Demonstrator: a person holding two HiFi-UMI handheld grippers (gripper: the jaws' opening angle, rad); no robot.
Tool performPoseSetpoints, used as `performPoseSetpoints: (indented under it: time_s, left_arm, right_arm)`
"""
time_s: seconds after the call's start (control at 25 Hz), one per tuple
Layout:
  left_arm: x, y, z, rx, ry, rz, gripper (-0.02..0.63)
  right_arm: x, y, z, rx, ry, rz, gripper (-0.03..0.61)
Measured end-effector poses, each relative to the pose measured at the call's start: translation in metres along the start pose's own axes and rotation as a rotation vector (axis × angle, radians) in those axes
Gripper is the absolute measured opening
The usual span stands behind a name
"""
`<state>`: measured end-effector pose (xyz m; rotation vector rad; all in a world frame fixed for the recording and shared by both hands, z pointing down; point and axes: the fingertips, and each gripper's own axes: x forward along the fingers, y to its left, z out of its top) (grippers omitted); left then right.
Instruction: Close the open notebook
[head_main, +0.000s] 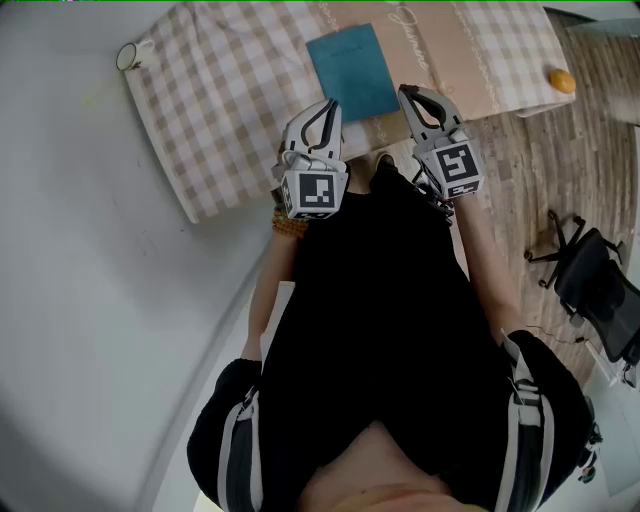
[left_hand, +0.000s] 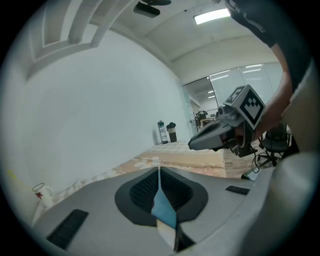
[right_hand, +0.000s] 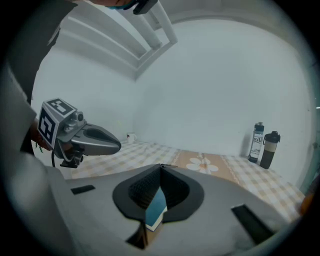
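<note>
The teal notebook (head_main: 352, 70) lies closed and flat on the checked tablecloth (head_main: 220, 100), partly over a beige runner. In the head view both grippers hover side by side at the table's near edge, just short of the notebook's near corners. My left gripper (head_main: 328, 104) has its fingertips together with nothing between them. My right gripper (head_main: 408, 92) is shut and empty too. In the left gripper view a strip of the notebook (left_hand: 164, 207) shows through the slot behind the jaw tips, and likewise the notebook (right_hand: 156, 207) in the right gripper view.
A white mug (head_main: 130, 55) stands at the table's far left corner and an orange ball (head_main: 562, 80) at its right edge. Two bottles (right_hand: 264, 142) stand at the table's far end. A black office chair (head_main: 590, 270) is on the wooden floor to the right.
</note>
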<state>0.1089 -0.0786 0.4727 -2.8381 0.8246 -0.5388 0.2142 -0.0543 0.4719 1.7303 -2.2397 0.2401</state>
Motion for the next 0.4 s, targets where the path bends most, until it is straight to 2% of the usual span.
performPoseSetpoints:
  time_s: [0.24,0.28,0.32,0.4]
  left_arm:
    - [0.036,-0.025,-0.03,0.171,0.137,-0.1,0.029]
    - [0.042,-0.031,-0.037,0.205,0.166,-0.126,0.061]
    - [0.047,-0.039,-0.043,0.24,0.196,-0.157,0.129]
    - [0.057,-0.056,-0.055,0.309,0.252,-0.22,0.15]
  right_arm:
    - [-0.007,-0.025,-0.007,0.027,-0.002,-0.02,0.003]
    - [-0.009,-0.029,-0.008,0.03,-0.003,-0.022,0.003]
    - [-0.011,-0.034,-0.009,0.034,-0.003,-0.023,0.005]
    - [-0.014,-0.043,-0.012,0.038,-0.003,-0.026,0.003]
